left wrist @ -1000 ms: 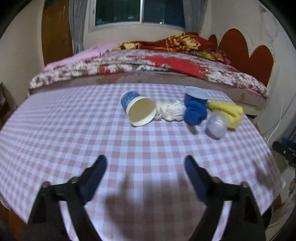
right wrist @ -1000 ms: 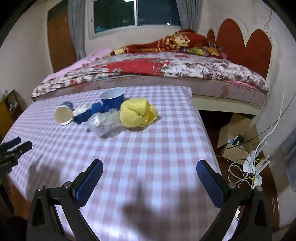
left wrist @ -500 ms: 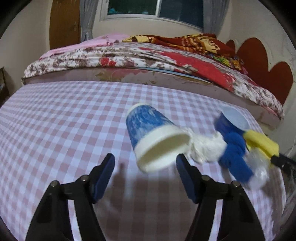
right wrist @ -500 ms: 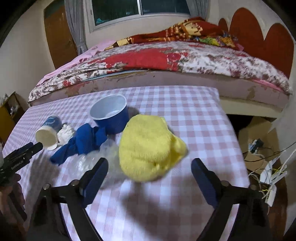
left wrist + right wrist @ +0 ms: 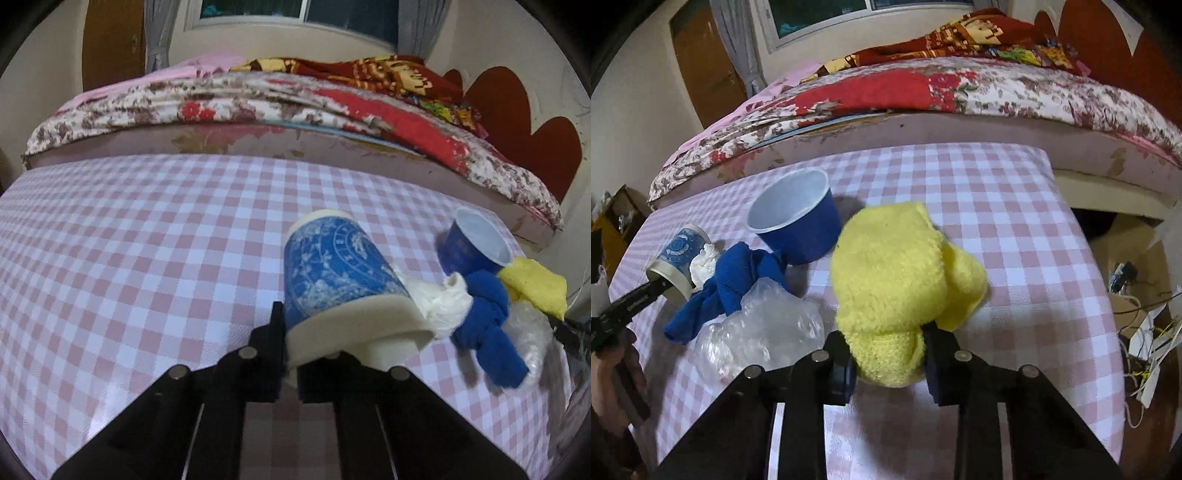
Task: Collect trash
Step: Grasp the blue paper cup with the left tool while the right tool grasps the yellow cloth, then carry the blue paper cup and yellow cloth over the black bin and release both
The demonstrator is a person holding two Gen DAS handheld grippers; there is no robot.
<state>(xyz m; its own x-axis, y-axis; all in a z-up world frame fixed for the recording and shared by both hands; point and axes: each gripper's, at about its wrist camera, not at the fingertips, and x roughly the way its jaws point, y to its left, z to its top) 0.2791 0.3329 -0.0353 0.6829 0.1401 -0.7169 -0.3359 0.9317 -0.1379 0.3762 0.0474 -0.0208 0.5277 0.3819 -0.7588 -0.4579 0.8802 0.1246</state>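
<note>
A small pile of trash lies on a worktop [image 5: 122,258] covered in pink-and-white check cloth, with a bed [image 5: 960,85] beyond its far edge. A paper cup [image 5: 332,273], blue with a white floral print and a cream rim, lies on its side. The left gripper [image 5: 291,354] has its jaws closed on the cup's rim, squashing the near mouth flat. Touching the cup on its right is a white paper wad [image 5: 443,302], then a knotted blue cloth [image 5: 487,321], with a plain blue cup [image 5: 469,247] standing upright just behind. A fluffy yellow cloth [image 5: 901,288] sits at the right end of the pile. The right gripper [image 5: 888,360] reaches in low from the near side, its jaws gripping the cloth's near fold. A clear crumpled plastic bag [image 5: 761,336] rests just left of it, touching the blue cloth. The right view alone shows cables [image 5: 1145,332] on the floor past the worktop's right edge, and the left gripper entering from the left to meet the paper cup.
</note>
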